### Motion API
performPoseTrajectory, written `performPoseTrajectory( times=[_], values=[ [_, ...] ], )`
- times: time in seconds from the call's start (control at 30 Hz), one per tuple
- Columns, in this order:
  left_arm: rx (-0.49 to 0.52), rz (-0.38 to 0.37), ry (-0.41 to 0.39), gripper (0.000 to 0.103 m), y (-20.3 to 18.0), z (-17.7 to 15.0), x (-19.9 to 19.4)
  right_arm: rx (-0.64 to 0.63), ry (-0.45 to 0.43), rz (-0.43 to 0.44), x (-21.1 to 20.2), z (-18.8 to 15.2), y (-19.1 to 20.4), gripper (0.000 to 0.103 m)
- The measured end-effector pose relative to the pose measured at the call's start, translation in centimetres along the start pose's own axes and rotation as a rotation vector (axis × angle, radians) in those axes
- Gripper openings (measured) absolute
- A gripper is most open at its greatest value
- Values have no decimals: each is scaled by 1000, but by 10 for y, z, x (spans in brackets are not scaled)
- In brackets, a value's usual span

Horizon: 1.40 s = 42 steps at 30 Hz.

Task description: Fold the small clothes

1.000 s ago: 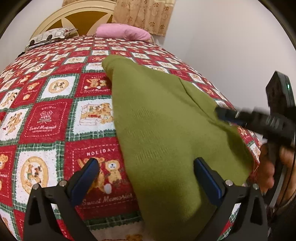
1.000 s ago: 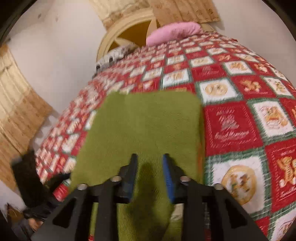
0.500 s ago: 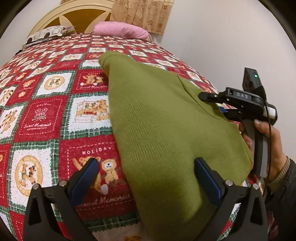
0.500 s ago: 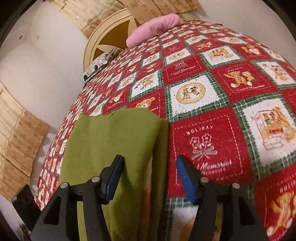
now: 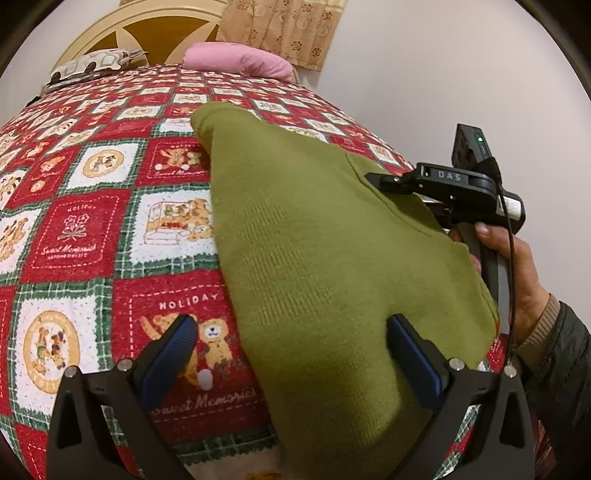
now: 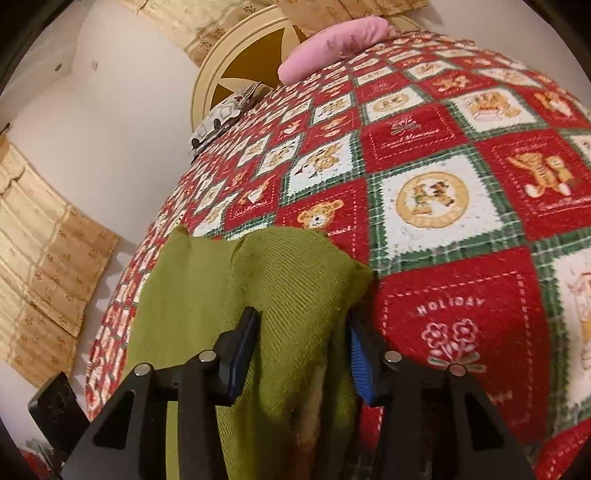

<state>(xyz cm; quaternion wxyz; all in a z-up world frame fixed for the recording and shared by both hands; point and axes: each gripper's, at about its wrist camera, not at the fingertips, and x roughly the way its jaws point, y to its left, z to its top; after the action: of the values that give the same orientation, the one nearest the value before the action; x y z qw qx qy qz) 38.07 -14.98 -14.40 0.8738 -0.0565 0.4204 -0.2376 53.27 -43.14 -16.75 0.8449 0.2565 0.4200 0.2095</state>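
Observation:
A green knit garment [image 5: 314, 236] lies flat on the red holiday quilt [image 5: 81, 229], its long side running away from me. My left gripper [image 5: 291, 350] stands open and wide above the garment's near end, with one blue pad over the quilt and the other over the cloth. At the garment's right edge a hand [image 5: 517, 266] holds my right gripper [image 5: 384, 182], whose upper finger lies over the cloth. In the right wrist view that gripper [image 6: 301, 350] has a raised fold of the garment [image 6: 291, 288] between its jaws, which are closing; I see no firm pinch.
A pink pillow [image 5: 240, 62] and a patterned pillow [image 5: 92, 64] lie at the cream headboard [image 5: 147, 33]. A white wall runs close along the bed's right side. Tan curtains [image 6: 48, 280] hang beyond the bed's other side. The quilt stretches bare to the left of the garment.
The right gripper came in to the garment's right edge, spread its jaws, then narrowed them around a raised fold. The left gripper stayed put and open.

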Motion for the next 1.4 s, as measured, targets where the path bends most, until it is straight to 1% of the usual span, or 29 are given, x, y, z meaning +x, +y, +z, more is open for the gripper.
performPoseTrajectory(
  times=[0.13,0.4,0.47,0.57,0.63,0.67,0.8,1.03,1.1,1.2,1.4],
  values=[
    [-1,-4,2,103,0,0,0,36,1,57,0,-2,-7,38],
    [10,-6,9,103,-2,2,3,35,2,34,6,-1,-7,36],
    [15,-11,11,100,-3,2,3,35,6,32,8,0,-7,36],
    [28,-33,17,91,-6,3,2,34,10,31,9,1,-8,36],
    [32,-56,33,77,-10,5,3,34,10,35,9,1,-9,36],
    [33,-60,42,77,-12,7,2,22,4,26,8,0,-8,35],
    [43,-38,54,70,-17,9,-1,-4,-14,-2,7,-1,-3,32],
    [123,32,35,50,-33,9,-12,-38,-59,-79,-5,-8,17,26],
    [138,52,40,47,-35,9,-17,-30,-77,-71,-12,-11,22,26],
    [138,58,43,46,-35,7,-24,-20,-94,-41,-22,-17,30,26],
    [142,61,46,44,-35,-3,-43,-48,-97,-33,-34,-32,56,26]
  ],
)
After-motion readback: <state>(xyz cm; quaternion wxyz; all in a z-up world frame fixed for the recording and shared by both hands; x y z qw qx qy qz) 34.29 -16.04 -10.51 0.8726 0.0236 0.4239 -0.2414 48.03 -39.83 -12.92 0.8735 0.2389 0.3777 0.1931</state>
